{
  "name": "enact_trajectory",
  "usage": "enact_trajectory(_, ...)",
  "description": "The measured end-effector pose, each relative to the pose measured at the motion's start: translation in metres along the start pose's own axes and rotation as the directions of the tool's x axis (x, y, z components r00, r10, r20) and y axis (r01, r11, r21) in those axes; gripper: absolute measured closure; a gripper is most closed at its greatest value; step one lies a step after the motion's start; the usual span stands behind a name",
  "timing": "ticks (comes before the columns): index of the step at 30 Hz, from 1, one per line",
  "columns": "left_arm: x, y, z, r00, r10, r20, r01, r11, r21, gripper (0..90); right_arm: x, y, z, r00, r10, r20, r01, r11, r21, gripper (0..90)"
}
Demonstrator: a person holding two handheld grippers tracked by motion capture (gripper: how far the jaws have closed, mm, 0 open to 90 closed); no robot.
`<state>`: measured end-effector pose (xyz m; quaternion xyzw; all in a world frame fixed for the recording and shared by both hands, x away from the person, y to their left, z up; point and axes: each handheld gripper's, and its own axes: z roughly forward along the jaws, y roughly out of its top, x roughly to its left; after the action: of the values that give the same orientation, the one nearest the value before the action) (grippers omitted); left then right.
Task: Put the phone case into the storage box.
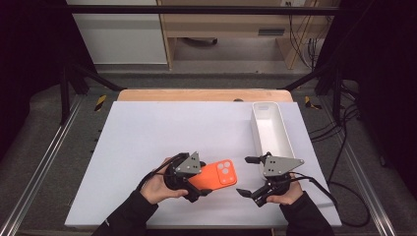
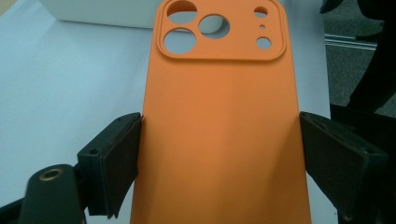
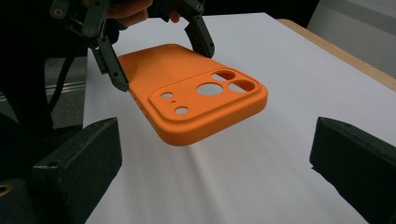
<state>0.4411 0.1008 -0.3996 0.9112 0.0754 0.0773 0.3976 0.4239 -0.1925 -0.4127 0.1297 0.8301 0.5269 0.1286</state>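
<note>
Clamped by the left claw (image 1: pixel 209 184) across its sides, the orange phone case (image 1: pixel 219 176) is best kept level while the wide-open right claw (image 1: pixel 249 176) is brought squarely around its camera end.

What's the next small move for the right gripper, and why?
Probably ease the right gripper toward the camera end of the orange phone case. The left gripper clamps the case's sides and holds it off the table, while the right jaws stand open, short of it.
</note>
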Motion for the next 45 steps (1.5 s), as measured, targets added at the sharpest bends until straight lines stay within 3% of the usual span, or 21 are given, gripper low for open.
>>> enact_trajectory(17,-0.011,0.009,0.005,0.9985,0.041,0.037,-0.041,0.9991,-0.006,15.6,0.005,0.0,0.008,0.9975,-0.03,-0.065,0.032,0.999,0.026,3.7)
enact_trajectory(45,-0.015,0.014,0.009,0.9934,0.067,0.093,-0.065,0.9975,-0.027,15.6,0.006,0.0,0.016,0.9878,-0.036,-0.151,0.038,0.999,0.014,4.2)
